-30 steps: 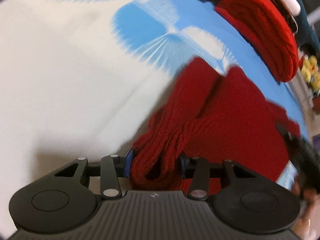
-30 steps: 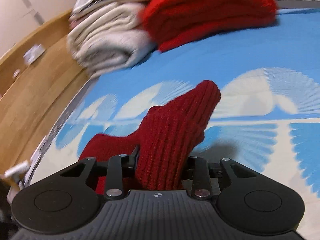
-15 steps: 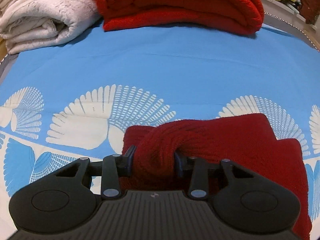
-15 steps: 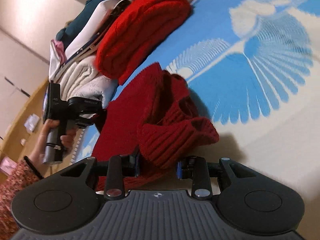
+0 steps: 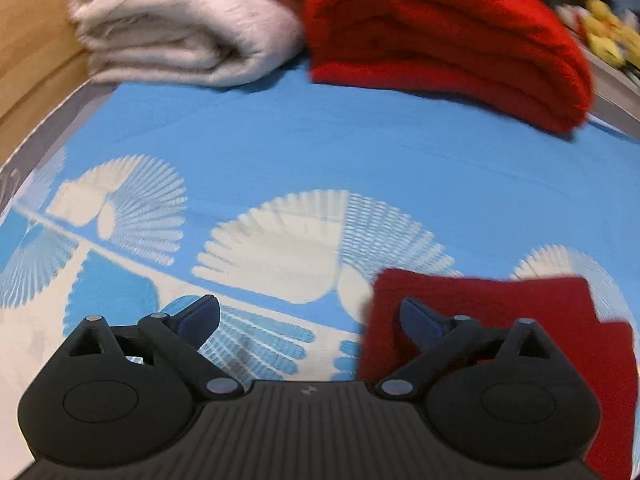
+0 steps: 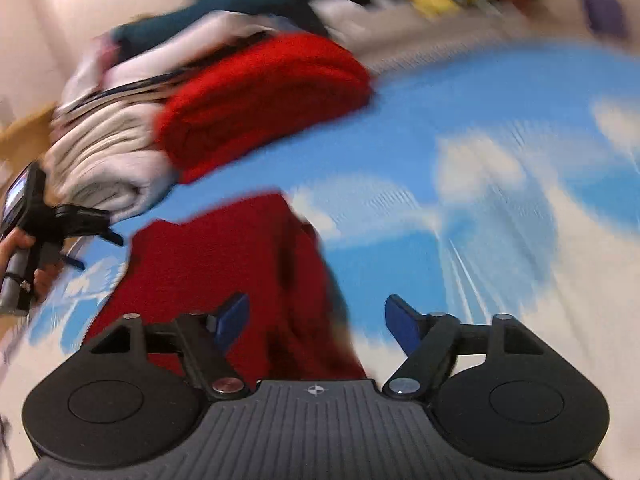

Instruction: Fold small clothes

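Note:
A small dark red knit garment (image 5: 520, 320) lies folded flat on the blue and white patterned sheet (image 5: 320, 152), at the lower right of the left wrist view. My left gripper (image 5: 308, 316) is open and empty, just left of it. In the right wrist view the same garment (image 6: 224, 264) lies ahead of my right gripper (image 6: 316, 320), which is open and empty above its near edge. The left gripper (image 6: 86, 240) shows at the far left there, held in a hand.
A folded bright red knit (image 5: 440, 32) and a folded cream blanket (image 5: 180, 28) lie at the far edge of the sheet. More stacked clothes (image 6: 180, 48) sit behind them. Yellow plush toys (image 5: 608, 36) are at the back right. Wooden floor (image 5: 28, 60) lies to the left.
Both grippers have opened and let go of the dark red garment, which now lies folded on the sheet. Both have drawn back from it, the left one shifting left.

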A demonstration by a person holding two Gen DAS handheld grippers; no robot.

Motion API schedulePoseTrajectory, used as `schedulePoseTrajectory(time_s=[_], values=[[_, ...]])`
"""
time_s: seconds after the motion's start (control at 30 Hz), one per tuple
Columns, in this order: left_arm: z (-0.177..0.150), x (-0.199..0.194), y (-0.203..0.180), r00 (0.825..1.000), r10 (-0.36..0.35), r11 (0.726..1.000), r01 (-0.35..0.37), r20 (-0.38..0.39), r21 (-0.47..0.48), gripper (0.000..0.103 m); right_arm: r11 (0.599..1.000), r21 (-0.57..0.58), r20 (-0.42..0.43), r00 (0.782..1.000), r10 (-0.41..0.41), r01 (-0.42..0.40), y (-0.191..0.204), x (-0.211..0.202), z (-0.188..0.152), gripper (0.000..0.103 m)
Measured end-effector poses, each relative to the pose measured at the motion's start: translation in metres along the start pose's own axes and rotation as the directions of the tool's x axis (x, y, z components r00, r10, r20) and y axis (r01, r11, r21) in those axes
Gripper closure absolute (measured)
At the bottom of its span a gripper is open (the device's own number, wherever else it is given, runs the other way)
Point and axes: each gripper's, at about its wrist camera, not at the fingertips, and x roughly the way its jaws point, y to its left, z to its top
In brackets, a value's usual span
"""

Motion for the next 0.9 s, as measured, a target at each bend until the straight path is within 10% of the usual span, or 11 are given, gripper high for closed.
schedulePoseTrajectory(time_s=[0.13, 0.37, 0.6, 0.9], values=[[-0.005, 0.011, -0.033, 1.0, -0.023, 0.997, 0.024, -0.015, 0.08, 0.005, 0.99, -0.131, -0.059, 0.997, 0.045, -0.052, 0.041, 0.063, 0.047, 0.065], [-0.001, 0.061, -0.048, 0.995, 0.088, 0.992, -0.082, -0.055, 0.097, 0.0, 0.977, -0.083, -0.145, 0.968, -0.207, 0.196, 0.048, 0.154, 0.045, 0.062], [-0.034, -0.037, -0.015, 0.997, 0.017, 0.984, -0.031, 0.079, 0.177, 0.0, 0.985, -0.011, -0.142, 0.975, -0.173, 0.173, 0.043, 0.06, 0.036, 0.035], [-0.247, -0.201, 0.027, 0.982, -0.149, 0.973, 0.125, 0.112, 0.194, 0.0, 0.97, -0.198, -0.084, 0.983, -0.162, 0.143, 0.12, -0.118, -0.042, 0.01]])
